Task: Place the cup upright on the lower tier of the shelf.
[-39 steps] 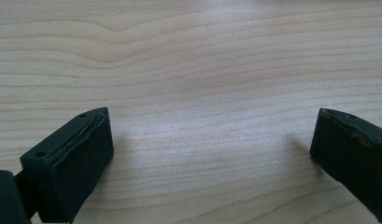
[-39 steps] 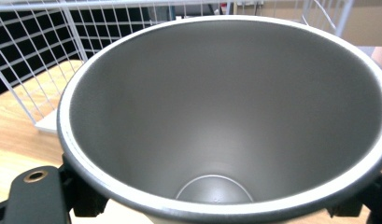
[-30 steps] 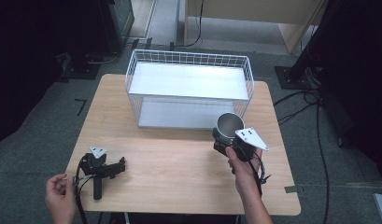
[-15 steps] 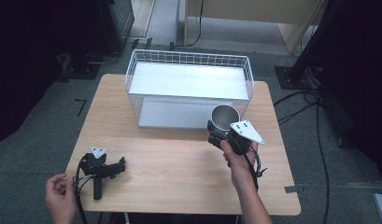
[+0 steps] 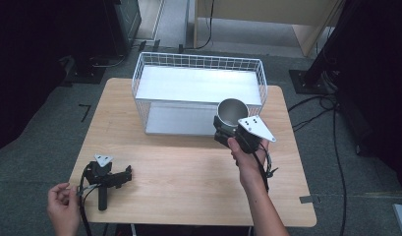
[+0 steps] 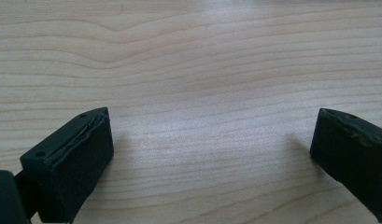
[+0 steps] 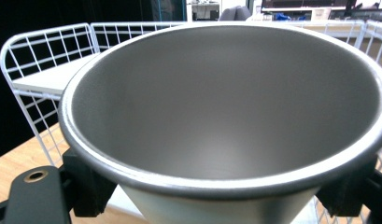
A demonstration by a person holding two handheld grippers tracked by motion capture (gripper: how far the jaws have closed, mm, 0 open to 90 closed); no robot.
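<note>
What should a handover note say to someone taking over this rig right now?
Right claw: shut on the steel cup, held upright and lifted at the front right of the white wire basket.
Left claw: open, lying on the table near the front left; the left hand is beside it.
Done: cup picked up and brought to the basket.
Left: probably lift the cup over the rim, set it inside and release.

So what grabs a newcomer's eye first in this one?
The shiny steel cup, clamped in the right gripper and held at the near right corner of the white wire basket. Next, the left gripper lying open on the wooden table at the near left.
</note>
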